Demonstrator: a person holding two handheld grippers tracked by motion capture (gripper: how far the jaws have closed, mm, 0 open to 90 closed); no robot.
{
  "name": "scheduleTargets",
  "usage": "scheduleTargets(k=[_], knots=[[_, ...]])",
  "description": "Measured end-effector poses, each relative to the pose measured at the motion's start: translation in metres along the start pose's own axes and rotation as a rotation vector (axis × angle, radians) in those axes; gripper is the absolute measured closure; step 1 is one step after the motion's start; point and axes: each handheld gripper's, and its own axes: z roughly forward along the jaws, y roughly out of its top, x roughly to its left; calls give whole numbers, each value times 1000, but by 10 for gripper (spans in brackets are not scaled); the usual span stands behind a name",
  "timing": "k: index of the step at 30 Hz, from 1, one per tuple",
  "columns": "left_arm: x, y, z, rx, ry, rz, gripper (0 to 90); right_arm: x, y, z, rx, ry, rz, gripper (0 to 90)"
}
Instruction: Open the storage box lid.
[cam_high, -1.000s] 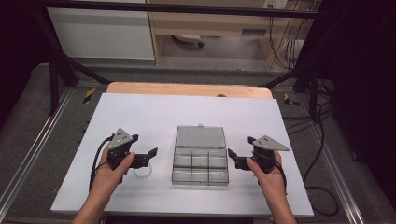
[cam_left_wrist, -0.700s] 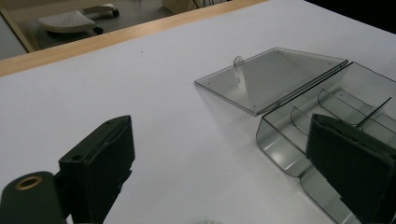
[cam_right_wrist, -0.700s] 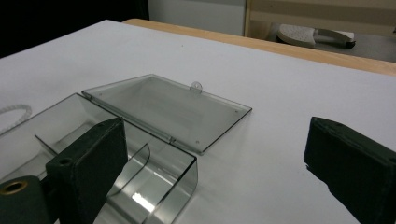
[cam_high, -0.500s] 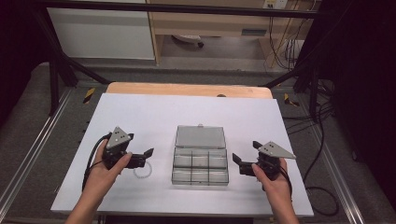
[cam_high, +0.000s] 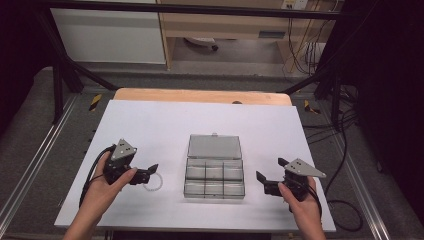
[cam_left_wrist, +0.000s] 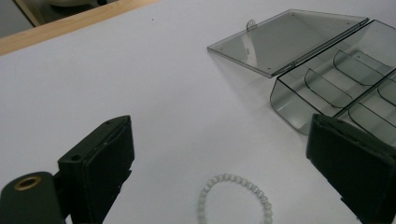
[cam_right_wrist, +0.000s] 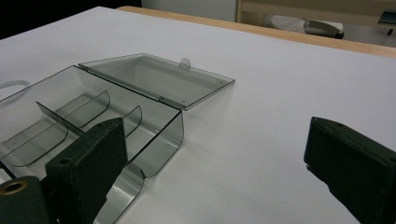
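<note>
A clear plastic compartment box (cam_high: 214, 180) lies open mid-table, its lid (cam_high: 214, 147) folded flat on the far side and its compartments empty. A white bead bracelet (cam_high: 155, 183) lies on the table left of the box. My left gripper (cam_high: 150, 172) is open just above and beside the bracelet, pointing at the box. In the left gripper view the bracelet (cam_left_wrist: 229, 177) lies between and below the wide jaws, with the box (cam_left_wrist: 327, 88) ahead to the right. My right gripper (cam_high: 271, 170) is open to the right of the box. The right gripper view has the box (cam_right_wrist: 93, 112) at left.
The white tabletop (cam_high: 150, 125) ends in a wooden strip (cam_high: 200, 95) at the far edge. Cables (cam_high: 345, 205) trail on the floor to the right. A black frame and shelving stand beyond the table.
My right gripper has pulled back toward the front edge and a little to the right. The left gripper has drifted slightly left. Box and bracelet have not moved.
</note>
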Motion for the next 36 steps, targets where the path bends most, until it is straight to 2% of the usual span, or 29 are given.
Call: scheduleTargets(k=[5,11,19,31,36], knots=[[3,-6,1,28,7,1,83,1,-3,-4,18,-3,-12,63],[7,-9,2,36,8,-5,88,1,-8,-10,43,-7,-7,63],[7,-13,7,65,-7,-2,98,6,-19,-14,82,2,-16,62],[9,-27,22,138,-15,-4,108,9,-30,-8,113,11,-33,59],[10,-30,26,146,-14,-6,118,7,-31,-10,112,5,-28,58]])
